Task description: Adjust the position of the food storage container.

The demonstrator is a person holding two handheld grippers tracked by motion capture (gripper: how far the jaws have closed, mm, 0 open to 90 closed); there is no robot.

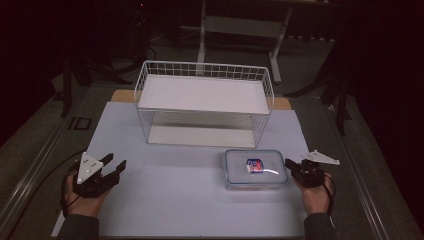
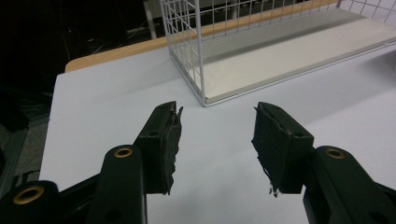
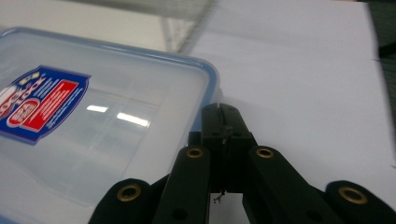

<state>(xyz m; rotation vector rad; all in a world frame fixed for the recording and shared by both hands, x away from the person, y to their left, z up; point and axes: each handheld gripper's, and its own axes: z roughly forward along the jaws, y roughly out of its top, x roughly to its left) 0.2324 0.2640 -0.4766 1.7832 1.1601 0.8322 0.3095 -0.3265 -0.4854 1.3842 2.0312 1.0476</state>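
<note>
a lidded clear container (image 1: 256,169) lies on the white worktop (image 1: 170,190) just before a wire shelf rack (image 1: 204,102). the right hand-held gripper (image 1: 290,164), jaws closed and empty, touches its right edge; the left hand-held gripper (image 1: 115,164) gapes wide, well apart.

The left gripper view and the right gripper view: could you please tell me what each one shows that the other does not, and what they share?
The left gripper view alone shows the left gripper with its jaws spread wide over bare sheet, and the white wire-mesh two-tier rack sharply, with the wooden table edge behind it. The right gripper view alone shows the clear plastic container with a blue-rimmed lid, its red and blue label, and the right gripper with jaws pressed together beside the lid's corner. Both show the white sheet.
</note>
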